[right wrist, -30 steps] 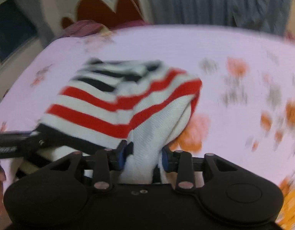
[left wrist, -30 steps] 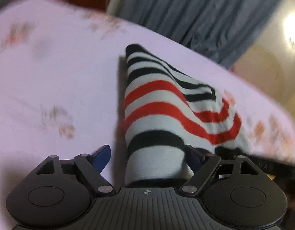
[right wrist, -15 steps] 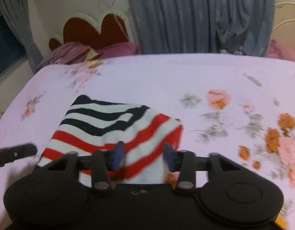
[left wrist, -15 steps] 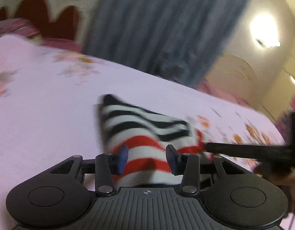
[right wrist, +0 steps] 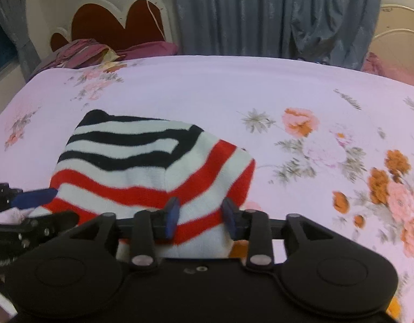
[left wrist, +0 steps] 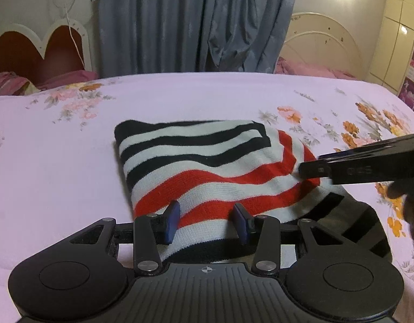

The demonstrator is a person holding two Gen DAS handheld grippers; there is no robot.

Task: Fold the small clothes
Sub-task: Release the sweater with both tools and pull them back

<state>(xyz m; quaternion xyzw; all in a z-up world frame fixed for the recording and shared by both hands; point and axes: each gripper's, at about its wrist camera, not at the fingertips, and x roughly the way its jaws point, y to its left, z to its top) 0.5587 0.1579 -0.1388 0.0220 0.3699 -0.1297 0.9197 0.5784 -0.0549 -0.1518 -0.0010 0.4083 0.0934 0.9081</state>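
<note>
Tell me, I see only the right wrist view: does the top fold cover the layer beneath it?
Observer: No. In the left wrist view a dark striped lower layer of the striped garment sticks out past the fold, below the right claw.
Operator: And the left claw?
Observer: The left claw is open, and the garment's black hem lies between its fingers.
</note>
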